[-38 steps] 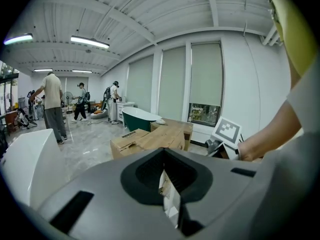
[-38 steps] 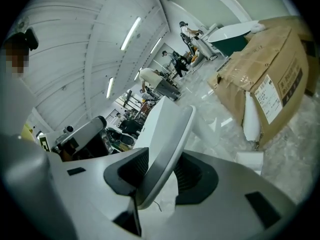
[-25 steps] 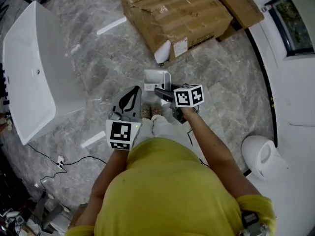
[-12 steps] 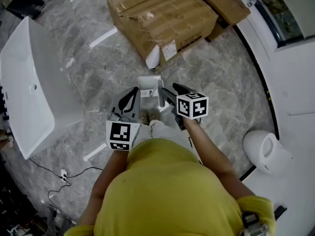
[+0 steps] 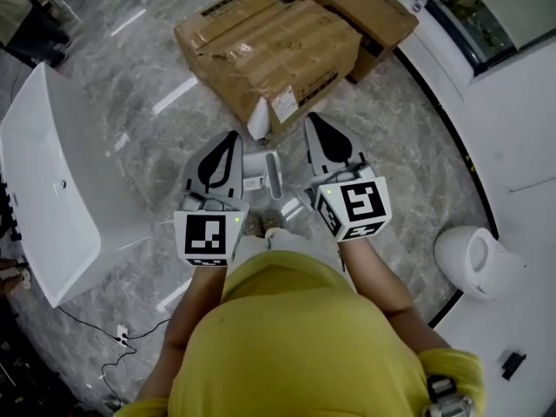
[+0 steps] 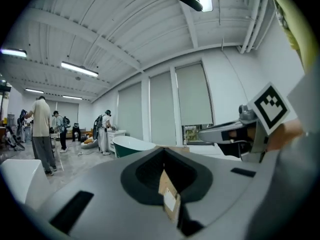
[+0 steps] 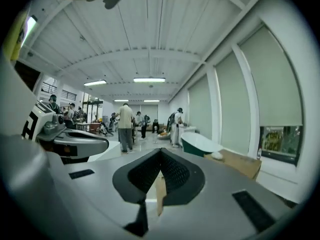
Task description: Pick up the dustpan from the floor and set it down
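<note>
Head view, steeply down: shows the white dustpan (image 5: 263, 171) resting on the grey marble floor (image 5: 156, 137), just ahead of the person's shoes (image 5: 258, 224). Places the left hand-held gripper (image 5: 228, 142) just left of it and the right hand-held gripper (image 5: 315, 125) just right of it, both held above it, pointing forward about level, neither touching it. Reads both, in their own gripper views, with jaws brought together and nothing caught between; marks the right pair as having just been closing, on nothing. Puts a crumpled cardboard box (image 5: 269, 55) close ahead of the dustpan and a second box (image 5: 356, 7) behind that one, so little room forward. Finds open floor to the left as far as the white bathtub (image 5: 52, 181), and to the right as far as the white toilet (image 5: 473, 263) and the white wall (image 5: 521, 146). Spots a black cable (image 5: 109, 359) trailing on the floor at lower left and pale strips (image 5: 174, 94) lying on the marble. Gives, through the gripper views, a long hall with a ribbed white ceiling (image 7: 150, 29), strip lights (image 7: 149, 79), drawn blinds (image 7: 272, 84), a dark green tub (image 7: 198, 143) and several people (image 7: 125, 126) standing far off.
</note>
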The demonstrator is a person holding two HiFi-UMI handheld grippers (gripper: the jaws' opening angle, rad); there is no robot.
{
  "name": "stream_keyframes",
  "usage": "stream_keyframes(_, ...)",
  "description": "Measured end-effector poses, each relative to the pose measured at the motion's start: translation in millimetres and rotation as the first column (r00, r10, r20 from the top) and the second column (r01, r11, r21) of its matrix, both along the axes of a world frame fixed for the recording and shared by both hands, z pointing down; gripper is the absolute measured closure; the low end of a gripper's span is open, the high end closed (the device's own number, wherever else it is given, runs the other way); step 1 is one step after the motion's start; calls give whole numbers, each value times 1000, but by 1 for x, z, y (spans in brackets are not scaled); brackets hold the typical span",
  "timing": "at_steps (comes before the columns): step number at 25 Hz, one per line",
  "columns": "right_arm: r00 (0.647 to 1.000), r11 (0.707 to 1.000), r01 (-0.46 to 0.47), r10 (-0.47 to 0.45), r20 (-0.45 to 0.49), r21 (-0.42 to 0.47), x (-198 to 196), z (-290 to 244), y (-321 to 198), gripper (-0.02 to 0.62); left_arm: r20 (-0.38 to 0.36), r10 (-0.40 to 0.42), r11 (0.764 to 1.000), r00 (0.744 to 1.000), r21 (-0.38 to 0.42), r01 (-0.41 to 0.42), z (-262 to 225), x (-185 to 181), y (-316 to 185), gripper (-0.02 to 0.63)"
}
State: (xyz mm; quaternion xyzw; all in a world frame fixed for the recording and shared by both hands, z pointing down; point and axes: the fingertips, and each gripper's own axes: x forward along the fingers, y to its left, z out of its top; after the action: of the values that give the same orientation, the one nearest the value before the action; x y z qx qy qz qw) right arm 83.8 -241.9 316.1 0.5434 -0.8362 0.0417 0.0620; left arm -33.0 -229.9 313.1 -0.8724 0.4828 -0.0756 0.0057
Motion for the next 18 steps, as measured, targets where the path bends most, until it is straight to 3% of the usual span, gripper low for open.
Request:
stream_keyframes(5, 999, 978, -39, 40, 1, 204, 5, -70, 11, 584, -33, -46, 994, 998, 95, 49, -61, -4, -6, 604)
stream_keyframes(8, 998, 961, -52, 59, -16, 272, 5, -95, 15, 584, -39, -69, 989, 997, 129, 74, -85, -10, -7, 604)
stream_keyframes(18, 998, 965, -54, 59, -14, 258, 7, -92, 13, 586, -42, -102, 985, 994, 133, 106, -90, -15, -3, 604)
